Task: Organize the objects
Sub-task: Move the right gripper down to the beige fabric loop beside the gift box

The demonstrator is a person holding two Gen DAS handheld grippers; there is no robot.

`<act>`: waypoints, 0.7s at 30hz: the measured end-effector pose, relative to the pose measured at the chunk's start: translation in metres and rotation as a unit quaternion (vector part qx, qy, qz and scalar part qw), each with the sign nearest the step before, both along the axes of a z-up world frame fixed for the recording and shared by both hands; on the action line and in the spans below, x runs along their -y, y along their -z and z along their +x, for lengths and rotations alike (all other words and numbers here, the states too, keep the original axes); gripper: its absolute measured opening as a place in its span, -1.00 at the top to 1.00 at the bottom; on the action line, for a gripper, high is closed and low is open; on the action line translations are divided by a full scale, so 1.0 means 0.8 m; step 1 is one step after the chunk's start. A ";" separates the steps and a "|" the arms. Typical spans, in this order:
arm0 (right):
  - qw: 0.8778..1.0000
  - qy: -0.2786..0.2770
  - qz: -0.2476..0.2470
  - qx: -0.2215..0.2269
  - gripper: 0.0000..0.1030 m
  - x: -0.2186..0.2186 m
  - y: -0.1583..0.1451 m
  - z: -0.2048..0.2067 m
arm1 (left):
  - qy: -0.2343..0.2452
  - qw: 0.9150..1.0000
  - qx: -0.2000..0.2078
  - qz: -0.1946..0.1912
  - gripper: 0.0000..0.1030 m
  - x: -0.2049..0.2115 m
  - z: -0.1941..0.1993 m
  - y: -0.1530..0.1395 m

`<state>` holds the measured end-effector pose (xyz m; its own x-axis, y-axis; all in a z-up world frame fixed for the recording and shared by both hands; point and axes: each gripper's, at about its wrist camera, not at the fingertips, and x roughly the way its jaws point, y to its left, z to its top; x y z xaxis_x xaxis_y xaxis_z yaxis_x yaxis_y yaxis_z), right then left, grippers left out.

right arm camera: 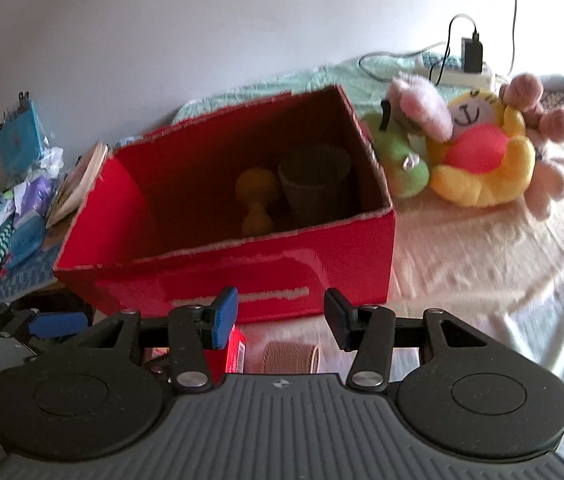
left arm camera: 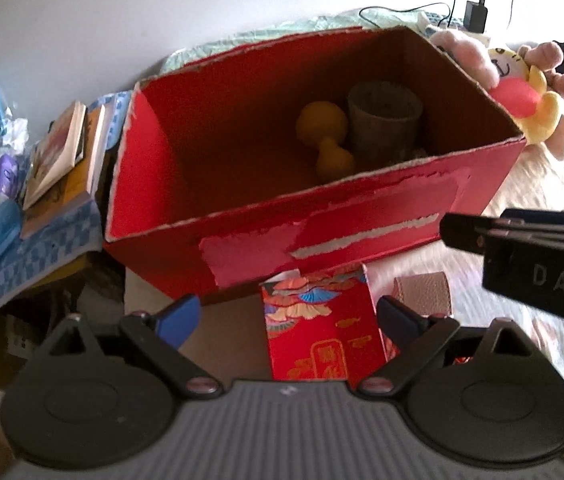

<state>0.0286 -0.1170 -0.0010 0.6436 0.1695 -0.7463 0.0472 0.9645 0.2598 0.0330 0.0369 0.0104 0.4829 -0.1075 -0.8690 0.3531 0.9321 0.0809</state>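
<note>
We found both grippers poised before the red box (left arm camera: 265, 216). The left gripper (left arm camera: 288, 316) stood wide open over a red packet (left arm camera: 322, 332); the right gripper (right arm camera: 279, 318), open and empty, hung above a tan pouch (right arm camera: 292, 356). We judged pickup next: descend, close.

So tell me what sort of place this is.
Most likely a bedroom at home: the red box sits on a bed covered with a cream blanket, stuffed toys lie beside it, and a charger is plugged in by the wall.
</note>
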 end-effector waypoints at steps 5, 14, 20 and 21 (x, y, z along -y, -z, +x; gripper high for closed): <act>1.000 -0.002 0.012 -0.021 0.01 0.006 0.012 0.000 | 0.000 1.000 -0.020 0.002 -0.85 0.006 0.004 0.011; 0.998 0.001 0.028 -0.052 0.02 0.016 0.033 -0.009 | 0.019 0.999 -0.048 0.012 -0.85 0.020 0.001 0.032; 0.997 0.010 0.042 -0.066 0.02 0.023 0.043 -0.015 | 0.035 0.997 -0.059 0.018 -0.85 0.030 -0.002 0.040; 0.997 0.011 0.045 -0.069 0.02 0.025 0.046 -0.014 | 0.038 0.997 -0.061 0.018 -0.85 0.031 -0.002 0.042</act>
